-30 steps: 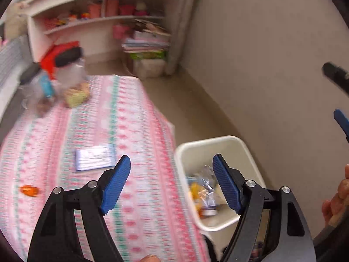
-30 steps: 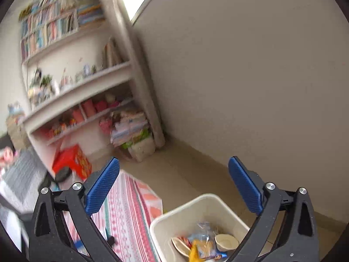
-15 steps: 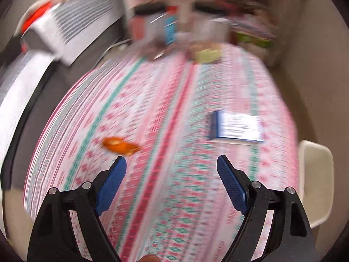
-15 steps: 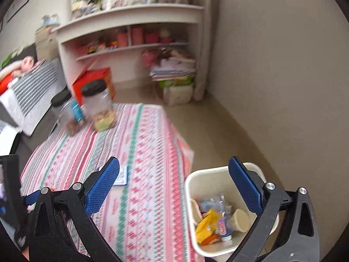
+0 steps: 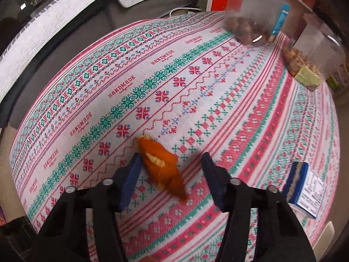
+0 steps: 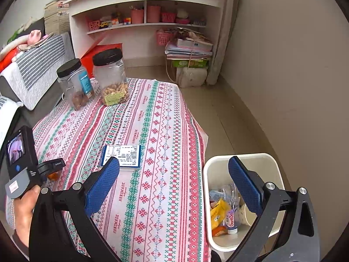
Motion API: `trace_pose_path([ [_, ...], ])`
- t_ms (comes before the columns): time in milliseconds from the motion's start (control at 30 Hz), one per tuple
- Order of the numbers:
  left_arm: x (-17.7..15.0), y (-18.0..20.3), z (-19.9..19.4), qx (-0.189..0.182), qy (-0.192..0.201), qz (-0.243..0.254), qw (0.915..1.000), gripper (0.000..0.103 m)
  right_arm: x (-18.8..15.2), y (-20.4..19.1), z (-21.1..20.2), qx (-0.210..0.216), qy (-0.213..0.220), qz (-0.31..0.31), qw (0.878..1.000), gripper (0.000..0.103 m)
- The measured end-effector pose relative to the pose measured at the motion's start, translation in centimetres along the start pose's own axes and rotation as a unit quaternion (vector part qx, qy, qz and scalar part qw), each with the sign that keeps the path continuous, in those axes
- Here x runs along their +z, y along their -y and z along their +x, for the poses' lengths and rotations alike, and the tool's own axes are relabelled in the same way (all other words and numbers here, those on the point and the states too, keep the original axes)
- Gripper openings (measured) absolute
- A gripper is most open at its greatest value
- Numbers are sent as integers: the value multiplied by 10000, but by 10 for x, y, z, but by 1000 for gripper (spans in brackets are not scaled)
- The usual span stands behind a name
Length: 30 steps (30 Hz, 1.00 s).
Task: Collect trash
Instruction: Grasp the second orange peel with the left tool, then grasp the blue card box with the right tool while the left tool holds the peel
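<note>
An orange peel [image 5: 160, 163] lies on the patterned tablecloth [image 5: 196, 100]. My left gripper [image 5: 171, 170] is open and low over the cloth, its blue fingers on either side of the peel, not closed on it. In the right wrist view the left gripper's body [image 6: 24, 166] is at the left table edge, with a bit of the peel [image 6: 53, 175] showing under it. My right gripper [image 6: 174, 181] is open and empty, held above the table's right side and the white trash bin [image 6: 218, 238], which holds several wrappers and a cup.
A blue and white box [image 6: 121, 155] lies mid-table, also in the left wrist view [image 5: 304, 188]. Two clear jars with black lids [image 6: 110, 76] [image 6: 74, 83] stand at the far end. A sofa with grey covers [image 5: 43, 32] borders the left. Shelves [image 6: 148, 21] stand behind.
My left gripper swung from the bin to the left part of the table and came down around the orange peel. My right gripper tilted down toward the table and bin.
</note>
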State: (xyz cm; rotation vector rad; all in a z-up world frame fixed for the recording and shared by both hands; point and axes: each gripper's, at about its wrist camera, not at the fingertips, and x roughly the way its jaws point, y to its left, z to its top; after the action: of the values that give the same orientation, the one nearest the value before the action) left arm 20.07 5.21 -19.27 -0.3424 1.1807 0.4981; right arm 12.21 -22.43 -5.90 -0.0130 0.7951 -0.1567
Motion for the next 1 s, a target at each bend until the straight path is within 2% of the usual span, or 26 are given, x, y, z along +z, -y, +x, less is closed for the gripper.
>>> trace_pose_path([
  [67, 3, -2, 0, 13, 113, 129, 9999, 38, 1, -4, 5, 46, -86, -52, 9999, 96],
  [100, 4, -2, -1, -11, 127, 266, 9996, 27, 1, -6, 8, 88, -154, -75, 9998, 96],
  [233, 11, -8, 0, -220, 72, 533, 9983, 23, 0, -21, 26, 161, -421, -358, 9983, 96],
  [333, 14, -26, -12, -587, 8, 497, 9970, 22, -4, -36, 39, 128, -490, -788, 9956, 96],
  [400, 15, -39, -34, -928, 77, 613, 9938, 22, -8, -47, 49, 203, -546, -1127, 9919, 96],
  [500, 17, -51, -67, -1288, 203, 922, 9872, 22, -10, -64, 67, 566, -638, -1610, 9833, 96],
  [600, 14, -59, -103, -1524, 432, 1382, 9777, 22, -11, -84, 90, 889, -794, -2289, 9661, 96],
  [667, 11, -68, -121, -1563, 613, 1641, 9720, 22, -12, -101, 107, 933, -848, -2937, 9476, 96],
  [767, 9, -76, -132, -1667, 656, 1802, 9672, 22, -14, -124, 129, 960, -992, -3895, 9106, 95],
  [900, 12, -85, -126, -1718, 500, 1891, 9655, 22, -12, -144, 150, 1338, -1361, -4414, 8768, 89],
  [967, 12, -90, -124, -1738, 494, 1879, 9654, 22, -13, -150, 160, 1523, -1602, -4557, 8622, 80],
  [1000, 13, -94, -123, -1765, 489, 1873, 9651, 22, -11, -150, 165, 1778, -1794, -4455, 8589, 73],
])
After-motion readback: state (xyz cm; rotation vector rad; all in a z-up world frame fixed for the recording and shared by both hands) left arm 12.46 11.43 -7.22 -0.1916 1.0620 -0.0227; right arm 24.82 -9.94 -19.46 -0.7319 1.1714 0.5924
